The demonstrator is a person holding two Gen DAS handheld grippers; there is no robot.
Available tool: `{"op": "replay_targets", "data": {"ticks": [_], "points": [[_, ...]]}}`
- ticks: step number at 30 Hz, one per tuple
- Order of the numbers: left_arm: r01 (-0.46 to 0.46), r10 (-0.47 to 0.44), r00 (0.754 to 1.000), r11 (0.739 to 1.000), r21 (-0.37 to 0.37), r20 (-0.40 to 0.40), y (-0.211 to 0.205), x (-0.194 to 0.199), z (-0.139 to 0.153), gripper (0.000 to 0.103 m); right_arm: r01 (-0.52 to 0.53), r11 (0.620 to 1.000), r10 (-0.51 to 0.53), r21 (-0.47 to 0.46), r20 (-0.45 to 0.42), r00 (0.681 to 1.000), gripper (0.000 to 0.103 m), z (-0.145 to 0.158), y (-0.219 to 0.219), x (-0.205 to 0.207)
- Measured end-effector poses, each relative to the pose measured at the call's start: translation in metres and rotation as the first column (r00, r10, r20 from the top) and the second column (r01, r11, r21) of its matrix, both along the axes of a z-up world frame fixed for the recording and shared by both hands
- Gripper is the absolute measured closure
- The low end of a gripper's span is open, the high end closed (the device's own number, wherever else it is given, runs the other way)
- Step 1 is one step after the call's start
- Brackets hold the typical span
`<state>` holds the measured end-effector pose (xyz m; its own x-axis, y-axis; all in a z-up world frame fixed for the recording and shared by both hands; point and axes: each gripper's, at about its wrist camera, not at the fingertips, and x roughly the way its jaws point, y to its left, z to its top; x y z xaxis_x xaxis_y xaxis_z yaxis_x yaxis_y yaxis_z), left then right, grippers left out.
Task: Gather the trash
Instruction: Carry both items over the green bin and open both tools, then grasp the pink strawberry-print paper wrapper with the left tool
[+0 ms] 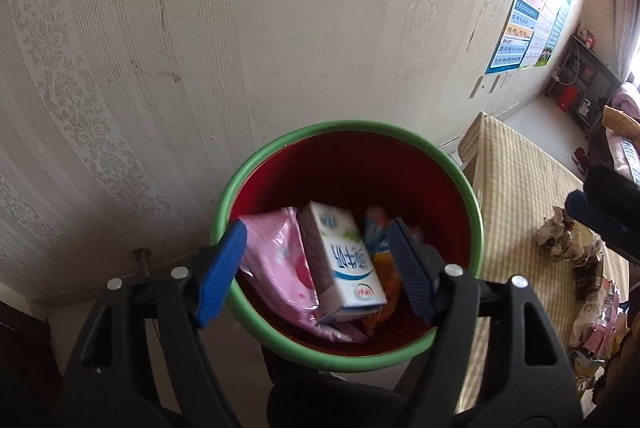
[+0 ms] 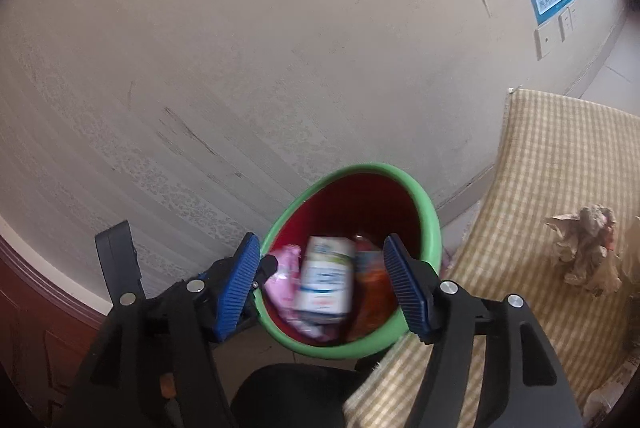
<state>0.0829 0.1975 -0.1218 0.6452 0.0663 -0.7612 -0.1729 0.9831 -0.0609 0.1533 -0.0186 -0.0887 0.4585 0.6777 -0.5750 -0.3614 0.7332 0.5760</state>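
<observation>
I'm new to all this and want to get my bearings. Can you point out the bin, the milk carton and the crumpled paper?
bin [image 1: 478, 228]: left wrist view, green rim on its right side.
milk carton [image 1: 348, 264]: left wrist view, white printed face.
crumpled paper [image 2: 588, 248]: right wrist view, middle of the wad.

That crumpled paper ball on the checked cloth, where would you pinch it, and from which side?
Probably across the middle of the crumpled paper ball, coming from above. It lies free on the checked cloth with bare cloth towards the bin, and its folds should squash between the right gripper pads.
</observation>
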Motion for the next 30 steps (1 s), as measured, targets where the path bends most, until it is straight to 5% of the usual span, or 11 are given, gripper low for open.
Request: {"op": "replay_targets", "data": {"ticks": [8,17,23,30], "points": [[0.051,-0.051,0.998,0.998,0.022,0.045,-0.025,-0.007,0.014,0.030,0.115,0.979,-0.105,-0.166,0.070,0.992,0.037,0.004,-0.065,-0.052],[0.223,-0.220,0.974,0.973,-0.052,0.049,-0.097,-0.018,0.020,0.030,0.355,0.867,-0.322,-0.349,0.150,0.935,0.035,0.008,-0.173,-0.100],[0.369,-0.368,0.929,0.924,-0.101,0.028,-0.154,-0.034,0.018,0.030,0.394,0.833,-0.392,-0.388,0.088,0.916,0.035,-0.015,-0.229,-0.126],[0.525,-0.542,0.833,0.837,-0.153,-0.109,-0.204,-0.080,-0.010,0.027,0.353,0.849,-0.398,-0.393,-0.038,0.916,0.031,-0.053,-0.260,-0.148]]}}
